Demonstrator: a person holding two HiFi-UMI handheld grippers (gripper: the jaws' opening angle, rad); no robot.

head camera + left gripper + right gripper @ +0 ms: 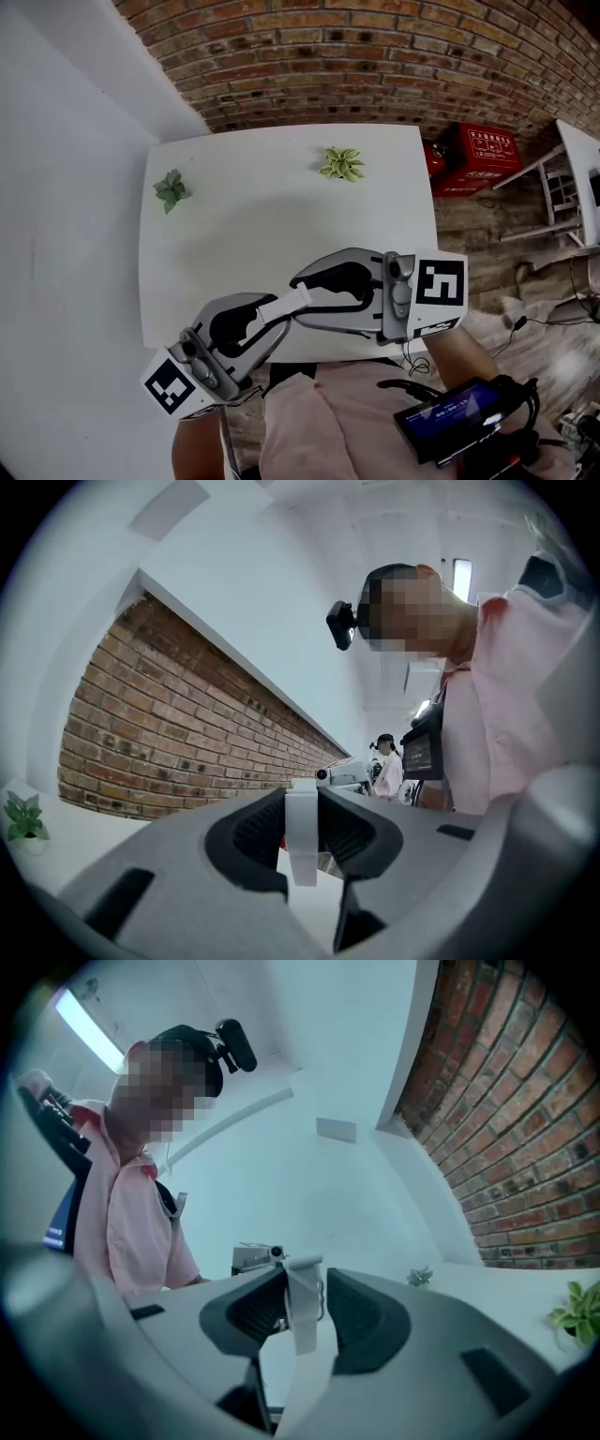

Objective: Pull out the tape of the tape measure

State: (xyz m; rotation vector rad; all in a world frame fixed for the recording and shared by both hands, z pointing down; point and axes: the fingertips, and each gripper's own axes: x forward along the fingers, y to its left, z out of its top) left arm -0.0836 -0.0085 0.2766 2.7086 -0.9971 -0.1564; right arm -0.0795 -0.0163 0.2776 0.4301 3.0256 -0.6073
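A short white tape strip (287, 306) spans between my two grippers, which face each other above the near edge of the white table (281, 216). In the left gripper view the strip (301, 841) stands upright between the jaws, and both pads of the left gripper (302, 813) press on it. In the right gripper view the strip (302, 1312) lies against one pad of the right gripper (307, 1288), with a gap to the other pad. In the head view the left gripper (267, 323) is at lower left and the right gripper (309, 291) at right. No tape measure case shows.
Two small potted plants (172, 189) (342, 163) stand at the table's far side. A red box (483, 157) sits on the floor by the brick wall (375, 56), near a white rack (562, 178). A black device (450, 417) hangs at my waist.
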